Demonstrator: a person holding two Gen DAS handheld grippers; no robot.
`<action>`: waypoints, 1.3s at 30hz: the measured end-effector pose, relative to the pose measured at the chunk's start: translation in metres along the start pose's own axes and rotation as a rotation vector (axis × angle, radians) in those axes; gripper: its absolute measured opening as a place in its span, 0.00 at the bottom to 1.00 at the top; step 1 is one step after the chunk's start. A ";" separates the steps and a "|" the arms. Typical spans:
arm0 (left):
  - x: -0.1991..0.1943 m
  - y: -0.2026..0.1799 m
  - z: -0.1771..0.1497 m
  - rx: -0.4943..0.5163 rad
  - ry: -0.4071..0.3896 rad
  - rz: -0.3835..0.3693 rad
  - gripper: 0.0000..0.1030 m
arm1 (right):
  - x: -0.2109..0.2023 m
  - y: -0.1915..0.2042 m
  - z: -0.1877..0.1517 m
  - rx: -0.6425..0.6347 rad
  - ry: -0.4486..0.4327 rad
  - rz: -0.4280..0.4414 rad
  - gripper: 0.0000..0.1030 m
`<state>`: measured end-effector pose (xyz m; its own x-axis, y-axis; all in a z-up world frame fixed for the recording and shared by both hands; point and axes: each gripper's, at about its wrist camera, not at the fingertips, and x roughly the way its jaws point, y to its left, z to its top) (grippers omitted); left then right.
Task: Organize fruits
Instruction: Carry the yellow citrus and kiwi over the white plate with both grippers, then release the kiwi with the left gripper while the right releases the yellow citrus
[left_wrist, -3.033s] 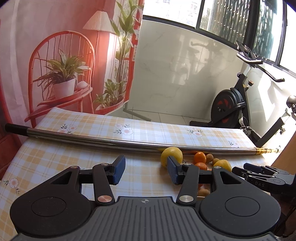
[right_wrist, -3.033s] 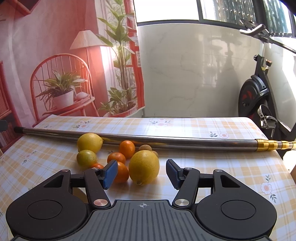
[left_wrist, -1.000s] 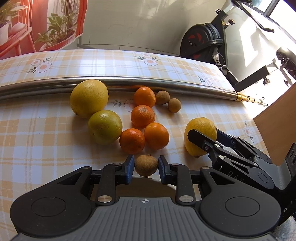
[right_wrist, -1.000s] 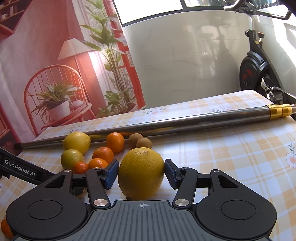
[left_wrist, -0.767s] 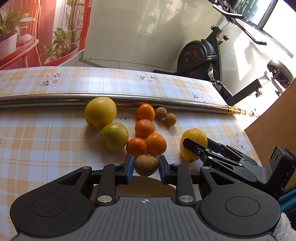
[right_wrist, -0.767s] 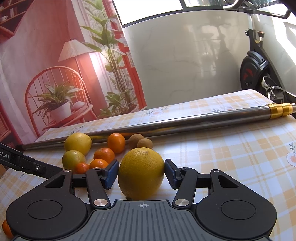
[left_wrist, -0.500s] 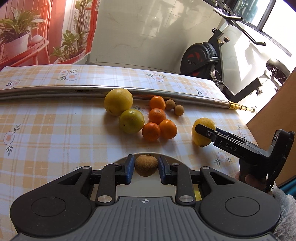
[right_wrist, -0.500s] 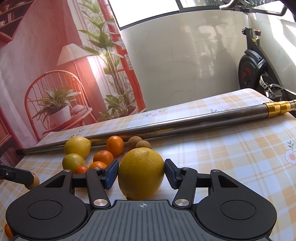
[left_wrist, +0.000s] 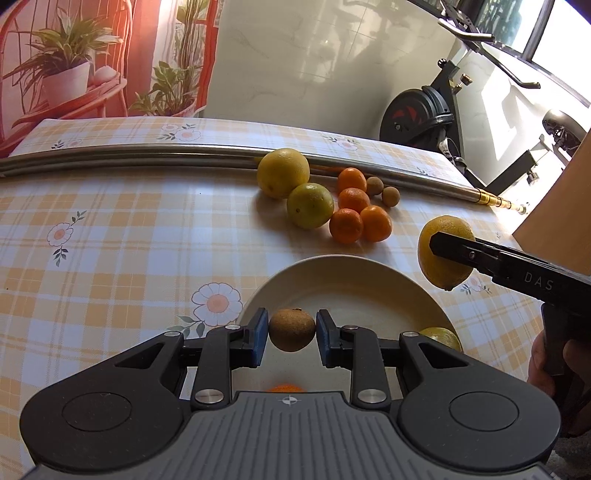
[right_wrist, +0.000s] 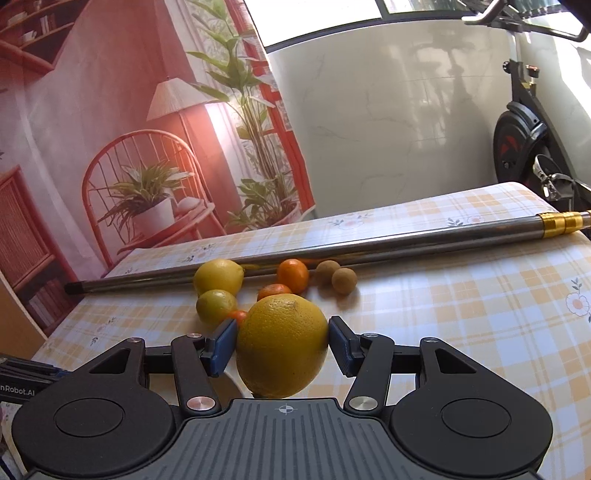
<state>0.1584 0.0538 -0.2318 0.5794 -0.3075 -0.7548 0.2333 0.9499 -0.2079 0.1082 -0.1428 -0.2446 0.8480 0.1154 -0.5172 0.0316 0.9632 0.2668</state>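
My left gripper (left_wrist: 291, 336) is shut on a small brown round fruit (left_wrist: 291, 329) and holds it above the near rim of a white plate (left_wrist: 343, 280). The plate holds a yellow fruit (left_wrist: 441, 336) and an orange one (left_wrist: 285, 387), both mostly hidden. My right gripper (right_wrist: 282, 341) is shut on a large yellow lemon (right_wrist: 282, 349), lifted off the table; it also shows in the left wrist view (left_wrist: 445, 254), right of the plate. On the table lie two yellow-green citrus (left_wrist: 283, 171) (left_wrist: 309, 205), three small oranges (left_wrist: 360, 218) and two brown fruits (left_wrist: 382, 190).
A long steel pole (left_wrist: 147, 153) with a gold tip lies across the checked tablecloth behind the fruit. An exercise bike (left_wrist: 424, 110) stands beyond the table's far right corner. A brown board (left_wrist: 565, 206) stands at the right edge.
Both grippers closed on their fruits and lifted them. My left gripper pulled back with the brown fruit until the white plate came into view under it. The right gripper raised the lemon.
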 end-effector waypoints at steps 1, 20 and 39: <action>0.000 0.000 -0.001 0.005 0.000 0.005 0.29 | 0.001 0.007 -0.001 -0.013 0.011 0.008 0.49; 0.000 0.010 -0.020 0.028 -0.004 0.021 0.29 | 0.004 0.059 -0.017 -0.116 0.139 0.019 0.49; -0.021 0.036 -0.006 -0.120 -0.122 0.019 0.31 | 0.039 0.093 -0.013 -0.210 0.210 0.075 0.49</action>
<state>0.1503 0.0950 -0.2275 0.6751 -0.2870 -0.6797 0.1306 0.9532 -0.2727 0.1377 -0.0456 -0.2509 0.7155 0.2148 -0.6648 -0.1560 0.9767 0.1477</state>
